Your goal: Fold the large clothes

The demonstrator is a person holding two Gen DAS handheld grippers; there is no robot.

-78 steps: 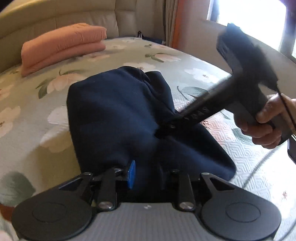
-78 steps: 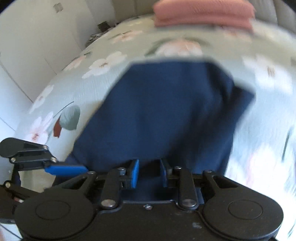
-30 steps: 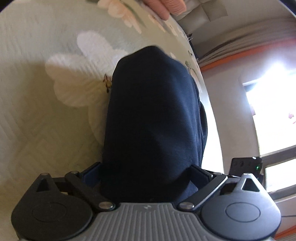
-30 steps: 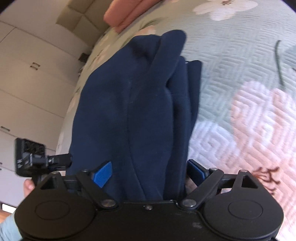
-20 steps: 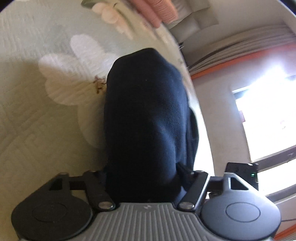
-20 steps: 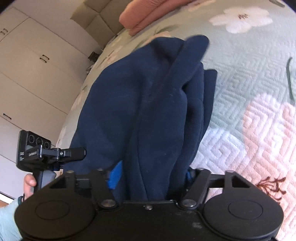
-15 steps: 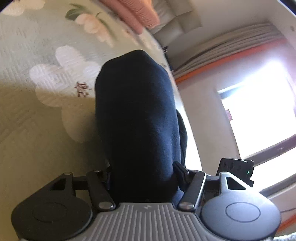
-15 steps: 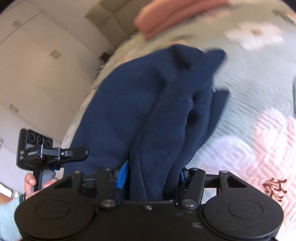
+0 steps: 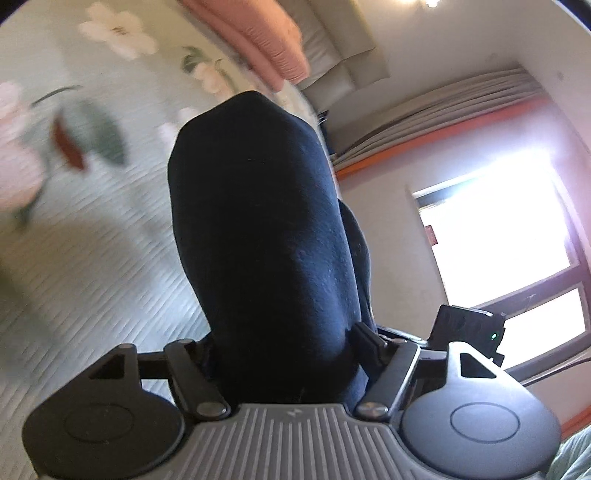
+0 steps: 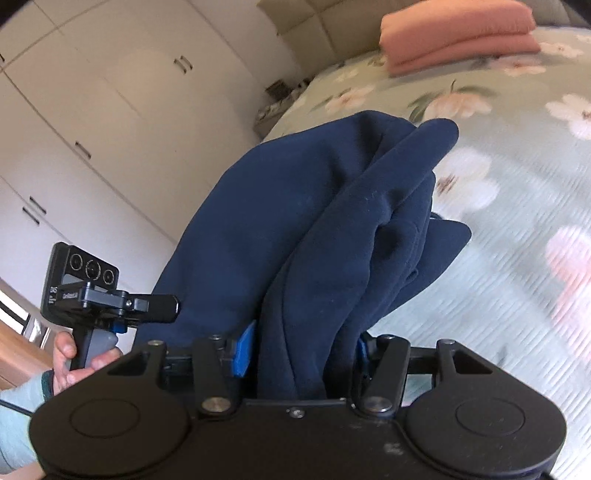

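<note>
Navy garment (image 10: 295, 229) folded into a thick bundle, lifted off the bed (image 10: 517, 206) — left tongs (image 9: 284, 354) and right tongs (image 10: 299, 350) each clamp one end. Remaining, likely: set it by the pink stack (image 10: 458, 33).

We are in a home bedroom. A bed (image 10: 517, 155) with a pale green floral quilt fills the room; a padded headboard (image 10: 332, 26) rises behind it, folded pink bedding (image 10: 458, 33) lies at its head, white wardrobes (image 10: 92, 122) stand beside it, and a curtained window (image 9: 498, 236) glows on its other side.
</note>
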